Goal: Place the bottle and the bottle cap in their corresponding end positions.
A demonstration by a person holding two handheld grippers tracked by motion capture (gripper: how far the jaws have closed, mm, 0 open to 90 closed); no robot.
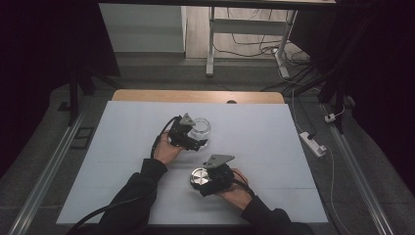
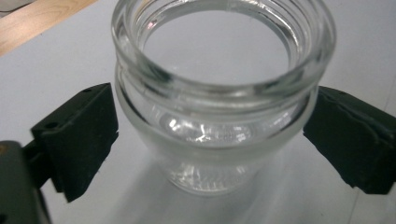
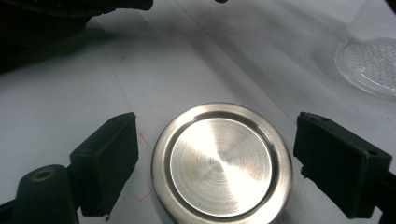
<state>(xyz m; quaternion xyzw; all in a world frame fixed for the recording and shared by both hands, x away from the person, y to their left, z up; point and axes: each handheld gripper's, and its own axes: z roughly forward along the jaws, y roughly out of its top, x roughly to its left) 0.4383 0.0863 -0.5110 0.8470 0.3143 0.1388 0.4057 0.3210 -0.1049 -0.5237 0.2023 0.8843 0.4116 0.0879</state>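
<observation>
Left gripper (image 2: pixel 210 140) spread around the glass jar (image 2: pixel 219 93), pads clear; right gripper (image 3: pixel 217 158) spread, flanking the metal lid (image 3: pixel 222 163) on the tabletop (image 1: pixel 122 147).

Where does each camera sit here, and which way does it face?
High view: above the person's side, looking forward and down at the table; forearms, left gripper, right gripper.
Left gripper view: on the left gripper, facing the glass jar between open jaws.
Right gripper view: on the right gripper, facing the metal lid between open jaws.
Shared: jar and lid also appear from above.
</observation>
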